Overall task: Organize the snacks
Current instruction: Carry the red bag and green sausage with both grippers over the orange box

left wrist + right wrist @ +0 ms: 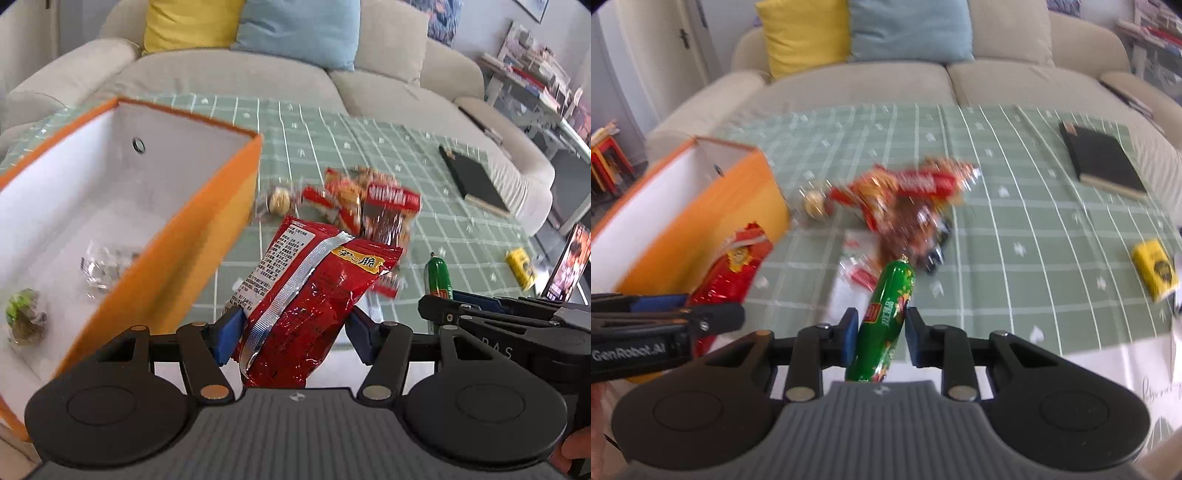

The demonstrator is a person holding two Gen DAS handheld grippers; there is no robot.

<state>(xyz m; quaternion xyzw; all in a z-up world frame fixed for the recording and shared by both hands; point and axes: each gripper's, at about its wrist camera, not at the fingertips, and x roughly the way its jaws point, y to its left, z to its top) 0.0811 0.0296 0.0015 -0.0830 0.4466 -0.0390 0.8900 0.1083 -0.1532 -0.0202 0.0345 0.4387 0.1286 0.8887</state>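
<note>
Orange box (207,236) holds 2 wrapped snacks; left hand-held gripper (291,332) grips red packet (306,295), right hand-held gripper (881,338) green sausage (886,314).

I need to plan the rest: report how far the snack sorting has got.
Done: two small wrapped sweets lie in the orange box. In hand: left gripper holds a red foil packet; right gripper holds a green sausage stick. Left: a heap of red wrappers on the green checked cloth.

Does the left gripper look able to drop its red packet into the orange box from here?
Probably yes. The left gripper is shut on the red snack packet, the orange box sits just to its left, open-topped and mostly empty, and nothing lies between them.
</note>
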